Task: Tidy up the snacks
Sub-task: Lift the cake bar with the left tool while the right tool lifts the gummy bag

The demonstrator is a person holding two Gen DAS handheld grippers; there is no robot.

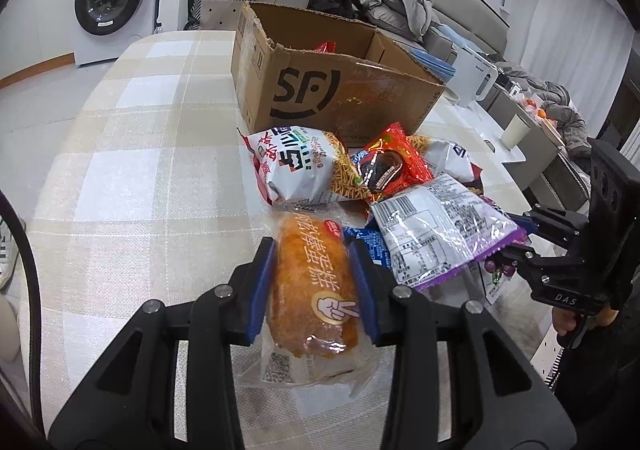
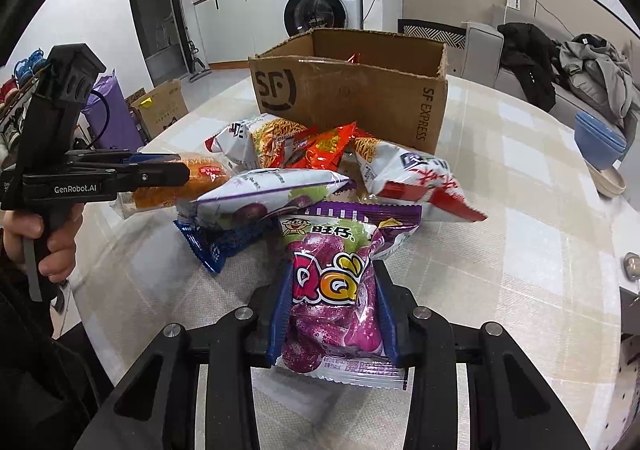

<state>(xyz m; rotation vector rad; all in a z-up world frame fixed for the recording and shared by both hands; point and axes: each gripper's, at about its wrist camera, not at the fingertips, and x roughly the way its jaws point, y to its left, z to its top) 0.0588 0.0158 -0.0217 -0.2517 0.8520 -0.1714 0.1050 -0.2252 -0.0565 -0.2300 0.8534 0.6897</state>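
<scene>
Left gripper (image 1: pixel 314 292) clamped on orange cake pack (image 1: pixel 312 290), lower centre of left wrist view, both blue pads pressing its sides. Right of it in that view: white-purple packet (image 1: pixel 440 230) lying over blue wrapper (image 1: pixel 370 244). Right gripper (image 2: pixel 334 308) clamped on purple QQ gummy bag (image 2: pixel 332 290), lower centre of right wrist view. Snack pile (noodle bags, red packs) sits mid-frame on the checked tablecloth (image 1: pixel 120 169), just in front of cardboard box (image 2: pixel 360 93).
</scene>
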